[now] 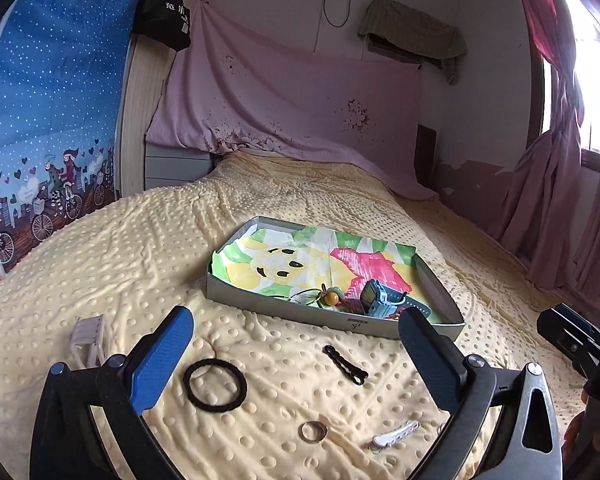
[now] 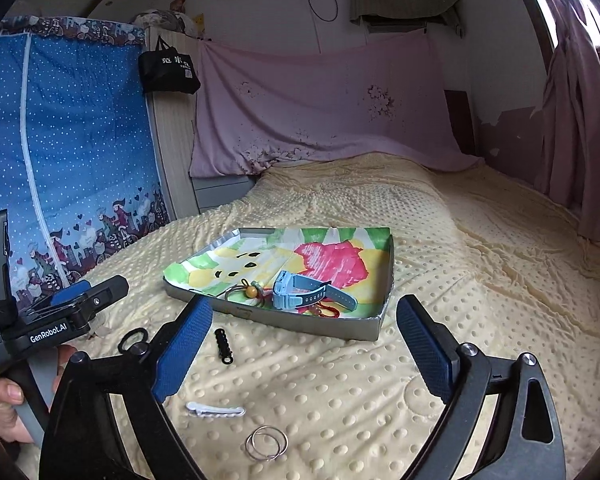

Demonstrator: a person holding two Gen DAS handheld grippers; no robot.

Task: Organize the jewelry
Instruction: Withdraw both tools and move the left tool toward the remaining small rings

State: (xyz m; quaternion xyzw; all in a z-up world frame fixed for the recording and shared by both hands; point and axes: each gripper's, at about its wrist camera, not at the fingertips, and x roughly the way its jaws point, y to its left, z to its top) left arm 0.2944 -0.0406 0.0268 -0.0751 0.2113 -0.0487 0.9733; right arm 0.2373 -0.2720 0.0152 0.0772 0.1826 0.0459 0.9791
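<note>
Both blue-padded tongs stand released and empty over the dimpled yellow bedspread point(image 1: 100, 248): the left gripper point(image 1: 296, 344) and the right gripper point(image 2: 304, 334). Between the left jaws lie a black elastic hair ring point(image 1: 215, 385) at 9 o'clock, a black wavy hairpin point(image 1: 345, 364) at 12, a metal ring point(image 1: 313, 431) and a white hair clip point(image 1: 394, 436) at 6. At 12 o'clock beyond sits a shallow grey cardboard tray point(image 1: 260, 300), holding a light-blue wristwatch point(image 1: 382, 298) and a yellow-beaded cord point(image 1: 332, 298).

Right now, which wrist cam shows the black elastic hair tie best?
Left wrist: the black elastic hair tie lies in full view on the dotted yellow blanket. In the right wrist view, only a small loop of it shows; the rest is hidden behind the blue-padded finger.
</note>
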